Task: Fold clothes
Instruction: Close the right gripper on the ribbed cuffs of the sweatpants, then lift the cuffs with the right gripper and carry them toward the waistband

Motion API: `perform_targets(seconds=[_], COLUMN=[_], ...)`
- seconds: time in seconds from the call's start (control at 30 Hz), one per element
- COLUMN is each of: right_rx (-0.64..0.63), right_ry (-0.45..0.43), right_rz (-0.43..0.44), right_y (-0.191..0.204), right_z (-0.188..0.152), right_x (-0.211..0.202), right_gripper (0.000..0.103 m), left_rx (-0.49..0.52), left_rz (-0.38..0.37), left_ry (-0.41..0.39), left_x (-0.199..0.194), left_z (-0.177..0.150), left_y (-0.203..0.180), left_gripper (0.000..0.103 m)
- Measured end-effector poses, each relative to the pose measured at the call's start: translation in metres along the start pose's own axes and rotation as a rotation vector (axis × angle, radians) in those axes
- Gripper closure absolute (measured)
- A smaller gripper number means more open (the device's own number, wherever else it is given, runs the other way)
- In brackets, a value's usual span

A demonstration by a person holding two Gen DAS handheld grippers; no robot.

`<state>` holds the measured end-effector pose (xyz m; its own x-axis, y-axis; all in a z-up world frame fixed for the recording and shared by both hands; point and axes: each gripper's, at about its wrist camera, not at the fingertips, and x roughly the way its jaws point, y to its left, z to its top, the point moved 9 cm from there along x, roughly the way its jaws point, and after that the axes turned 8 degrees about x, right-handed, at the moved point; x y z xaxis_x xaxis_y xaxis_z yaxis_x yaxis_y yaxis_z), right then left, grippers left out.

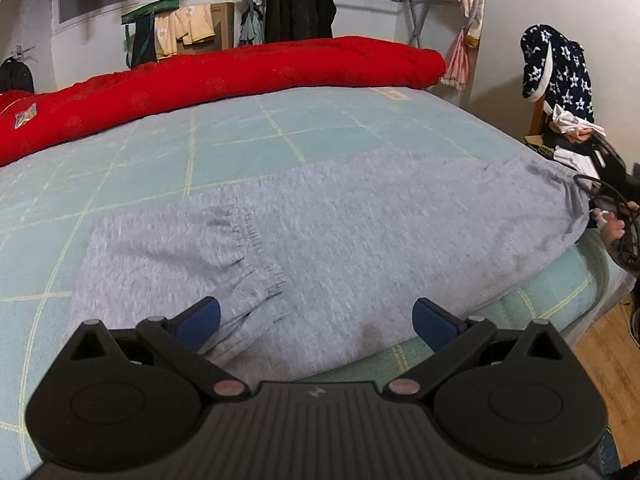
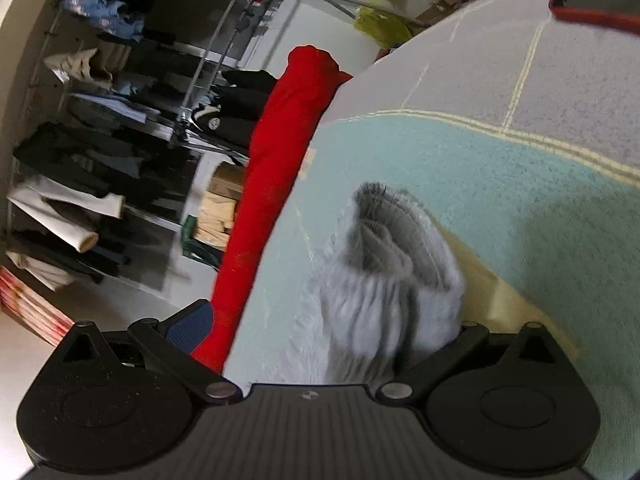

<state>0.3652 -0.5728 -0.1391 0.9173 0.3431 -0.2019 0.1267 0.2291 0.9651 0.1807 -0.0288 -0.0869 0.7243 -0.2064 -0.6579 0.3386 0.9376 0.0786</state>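
Grey sweatpants (image 1: 320,232) spread flat across the near side of the bed (image 1: 240,128), both grippers at work.

The left gripper (image 1: 316,318) hangs just above the elastic cuffs with its blue fingers (image 1: 200,320) spread wide, holding nothing. The right gripper (image 2: 320,320) has bunched grey fabric between its fingers, but one finger's hidden, so can't tell if it's clamped. Red quilt (image 1: 224,76) rolled along the far edge.

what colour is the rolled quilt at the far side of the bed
Bright red with a faint repeated motif; the quilt shows best in the left wrist view.
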Motion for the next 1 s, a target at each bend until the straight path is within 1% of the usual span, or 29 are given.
perform_targets(seconds=[0.07,0.13,0.17,0.23,0.37,0.47,0.53,0.6,0.63,0.67,0.7,0.73,0.77,0.8,0.9,1.0], right_rx=[0.003,-0.028,-0.04,-0.019,0.024,-0.042,-0.096,-0.124,-0.13,-0.123,-0.098,-0.076,-0.059,-0.06,-0.097,-0.114], right_ry=[-0.015,-0.015,-0.011,-0.007,0.038,0.073,0.084,0.076,0.068,0.056,0.046,0.053,0.068,0.074,0.066,0.058], right_rz=[0.059,0.115,0.122,0.099,0.034,-0.045,-0.08,-0.107,-0.121,-0.138,-0.151,-0.132,-0.099,-0.102,-0.17,-0.178], right_y=[-0.001,-0.003,-0.005,-0.011,-0.015,-0.011,-0.008,-0.01,-0.013,-0.019,-0.028,-0.034,-0.038,-0.039,-0.037,-0.036], right_z=[-0.004,-0.011,-0.012,-0.008,0.001,-0.005,-0.009,-0.011,-0.012,-0.011,-0.008,-0.007,-0.007,-0.007,-0.011,-0.015], right_x=[-0.01,-0.019,-0.022,-0.022,-0.011,0.001,0.008,0.008,0.007,0.004,0.001,-0.002,-0.004,-0.003,0.002,0.003], right_gripper=[0.0,0.001,0.006,0.013,0.015,0.015,0.015,0.021,0.032,0.055,0.068,0.076,0.076,0.076,0.076,0.076], left_rx=[-0.008,-0.016,-0.018,-0.015,-0.013,-0.018,-0.02,-0.021,-0.024,-0.03,-0.036,-0.042,-0.046,-0.049,-0.058,-0.063], left_rz=[0.001,0.002,0.001,-0.008,-0.029,-0.039,-0.043,-0.046,-0.045,-0.042,-0.039,-0.037,-0.036,-0.036,-0.042,-0.049], left_ry=[0.006,0.013,0.015,0.015,0.015,0.02,0.017,0.011,0.009,0.007,0.007,0.007,0.008,0.008,0.004,-0.001], left_x=[0.002,0.004,0.006,0.008,0.01,0.012,0.01,0.008,0.006,0.005,0.004,0.003,0.002,0.001,-0.001,-0.003], left_z=[-0.002,-0.003,-0.003,-0.002,-0.004,-0.007,-0.009,-0.01,-0.01,-0.011,-0.012,-0.013,-0.014,-0.015,-0.017,-0.018], left_y=[0.002,0.004,0.004,0.001,-0.004,-0.005,-0.005,-0.005,-0.004,-0.003,-0.002,0.0,0.001,0.002,0.003,0.003], left_gripper=[0.001,0.001,0.001,0.001,0.001,0.001,0.001,0.001,0.001,0.001,0.001,0.001,0.001,0.001,0.001,0.001])
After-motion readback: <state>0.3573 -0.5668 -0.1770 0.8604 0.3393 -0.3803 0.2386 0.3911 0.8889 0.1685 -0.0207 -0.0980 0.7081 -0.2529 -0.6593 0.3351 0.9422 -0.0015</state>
